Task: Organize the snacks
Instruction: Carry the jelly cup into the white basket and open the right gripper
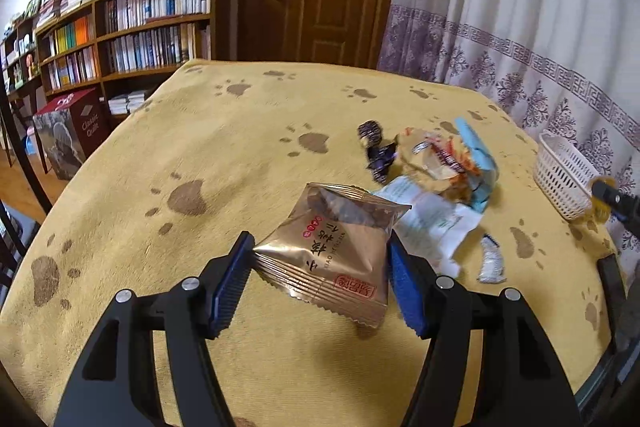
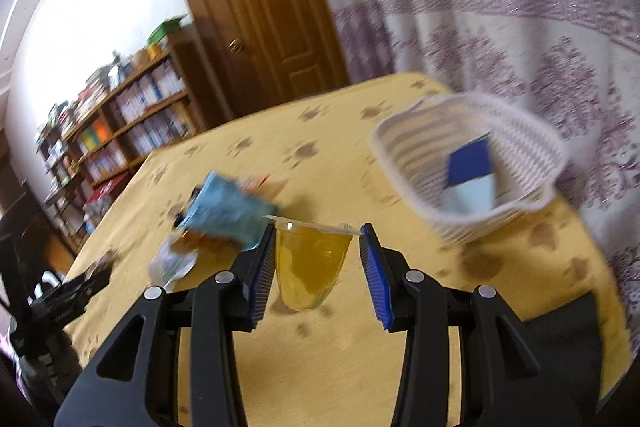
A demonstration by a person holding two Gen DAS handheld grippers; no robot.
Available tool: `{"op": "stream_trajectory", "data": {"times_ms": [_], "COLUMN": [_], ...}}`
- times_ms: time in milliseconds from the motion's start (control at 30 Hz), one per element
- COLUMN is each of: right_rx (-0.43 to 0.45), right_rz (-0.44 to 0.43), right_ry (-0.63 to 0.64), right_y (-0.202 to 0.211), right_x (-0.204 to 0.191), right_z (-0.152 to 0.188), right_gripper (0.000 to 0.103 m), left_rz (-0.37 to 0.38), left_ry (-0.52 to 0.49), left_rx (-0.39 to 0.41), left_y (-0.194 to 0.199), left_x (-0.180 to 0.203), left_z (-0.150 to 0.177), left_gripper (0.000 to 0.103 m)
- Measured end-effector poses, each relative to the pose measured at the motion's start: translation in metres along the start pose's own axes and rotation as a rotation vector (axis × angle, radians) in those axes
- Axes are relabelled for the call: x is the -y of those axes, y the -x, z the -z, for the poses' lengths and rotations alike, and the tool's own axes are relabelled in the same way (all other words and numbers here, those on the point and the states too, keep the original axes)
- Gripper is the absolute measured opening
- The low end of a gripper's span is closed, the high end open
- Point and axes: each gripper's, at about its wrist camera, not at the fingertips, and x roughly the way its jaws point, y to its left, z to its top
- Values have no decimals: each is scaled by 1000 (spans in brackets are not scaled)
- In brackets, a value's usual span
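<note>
- Gold snack packet (image 1: 334,247) sits clamped between the blue pads of our left hand-held gripper (image 1: 320,279), lifted just above the yellow paw-print tabletop (image 1: 224,147).
- Jelly cup (image 2: 310,263), yellow, lid on, is held at its rim by our right hand-held gripper (image 2: 318,269).
- White basket (image 2: 472,183) lies near, ahead to the right; a blue-and-white packet (image 2: 470,183) lies inside.
- Loose wrappers (image 1: 436,159) are piled mid-tabletop, beside the gold packet.

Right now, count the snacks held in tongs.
2: a gold packet in the left tongs, a yellow jelly cup between the right tongs.
</note>
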Motion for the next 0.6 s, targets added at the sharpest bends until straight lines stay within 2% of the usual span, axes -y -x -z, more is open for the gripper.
{"op": "stream_trajectory", "data": {"times_ms": [333,600], "right_rx": [103,73], "right_rz": [101,109], "right_ry": [-68,-111], "right_y": [2,-19], "right_x": [61,87], "right_z": [-35,-40], "right_gripper": [43,47], "left_rz": [10,21], "left_ry": [-75,-114], "left_rx": [6,3], "left_y": [3,4], "left_x": [41,63], "left_z": [-10,-15], "left_gripper": [65,65]}}
